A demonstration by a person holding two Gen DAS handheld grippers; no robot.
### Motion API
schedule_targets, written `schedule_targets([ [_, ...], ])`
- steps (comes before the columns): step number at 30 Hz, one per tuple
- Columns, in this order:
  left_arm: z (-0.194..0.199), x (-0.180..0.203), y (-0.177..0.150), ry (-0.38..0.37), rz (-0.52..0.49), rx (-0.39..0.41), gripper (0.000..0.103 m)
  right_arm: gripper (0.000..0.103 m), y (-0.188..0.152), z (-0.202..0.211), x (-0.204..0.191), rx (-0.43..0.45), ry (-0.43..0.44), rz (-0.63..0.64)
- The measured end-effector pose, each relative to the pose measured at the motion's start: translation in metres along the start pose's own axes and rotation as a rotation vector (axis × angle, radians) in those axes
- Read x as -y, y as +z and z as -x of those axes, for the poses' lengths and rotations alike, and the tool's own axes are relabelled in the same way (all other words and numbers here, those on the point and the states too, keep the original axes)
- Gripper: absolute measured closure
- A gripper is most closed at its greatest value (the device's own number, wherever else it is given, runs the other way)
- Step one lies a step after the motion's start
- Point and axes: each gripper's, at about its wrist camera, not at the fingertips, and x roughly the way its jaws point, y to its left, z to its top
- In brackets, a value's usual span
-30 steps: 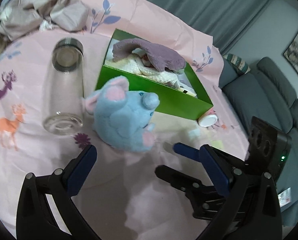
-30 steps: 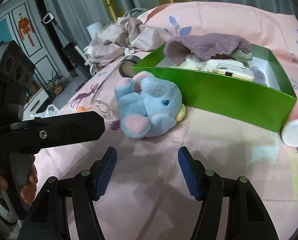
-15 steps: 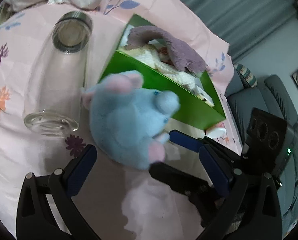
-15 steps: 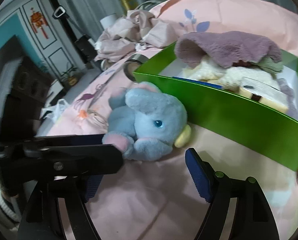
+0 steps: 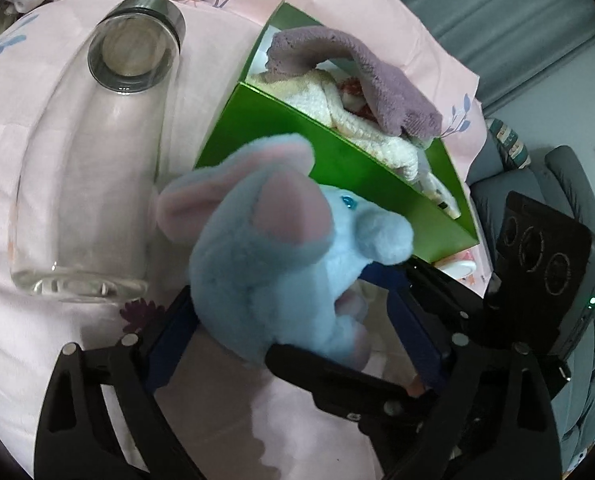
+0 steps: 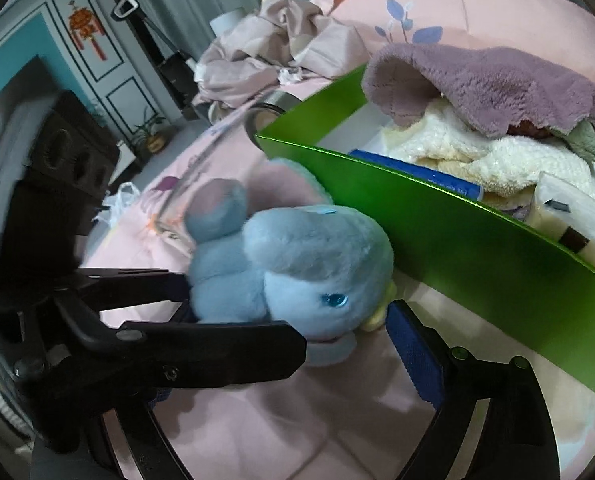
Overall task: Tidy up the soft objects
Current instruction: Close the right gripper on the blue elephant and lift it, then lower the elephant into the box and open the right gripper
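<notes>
A blue plush elephant (image 5: 273,280) (image 6: 297,264) with pink ears lies on the pink bedspread against the green box's near wall (image 5: 337,168) (image 6: 457,232). My left gripper (image 5: 293,312) (image 6: 237,312) straddles its body. Its jaws are closing, and a strip of bedspread still shows beside the right-hand pad (image 5: 417,340). My right gripper (image 6: 289,360) (image 5: 353,320) comes in from the other side around the head, jaws opening, pads off the plush. Its left finger is hidden behind the left gripper. A purple towel (image 5: 377,80) (image 6: 497,88) and a cream towel (image 6: 477,156) lie in the box.
An empty glass bottle (image 5: 89,160) lies on its side left of the box. Crumpled pinkish cloth (image 6: 273,52) is heaped at the far end of the bed. A small white bottle (image 5: 461,270) lies by the box's right corner. A grey sofa (image 5: 557,184) stands beyond the bed.
Both grippers have closed in on the elephant, which now sits between both pairs of fingers. The right jaws have spread wider. The left jaws have narrowed a little.
</notes>
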Motion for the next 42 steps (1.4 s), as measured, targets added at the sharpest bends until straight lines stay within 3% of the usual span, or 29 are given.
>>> schedule_targets([
  [8, -0.001, 0.005, -0.001, 0.054, -0.045, 0.001, 0.025, 0.017, -0.003, 0.004, -0.011, 0.035, -0.055, 0.039],
  [15, 0.022, 0.027, -0.013, 0.032, -0.111, 0.035, 0.025, 0.019, -0.012, 0.035, -0.025, 0.122, -0.091, 0.058],
  [22, 0.042, 0.064, -0.012, 0.001, -0.199, 0.079, 0.025, 0.019, -0.014, 0.084, -0.044, 0.237, -0.190, 0.113],
  [33, 0.043, 0.126, 0.039, -0.016, -0.332, 0.144, 0.025, 0.019, 0.020, 0.134, -0.032, 0.402, -0.290, 0.116],
  [42, 0.015, 0.129, 0.084, 0.009, -0.358, 0.154, 0.025, 0.019, 0.054, 0.126, 0.011, 0.449, -0.278, 0.047],
])
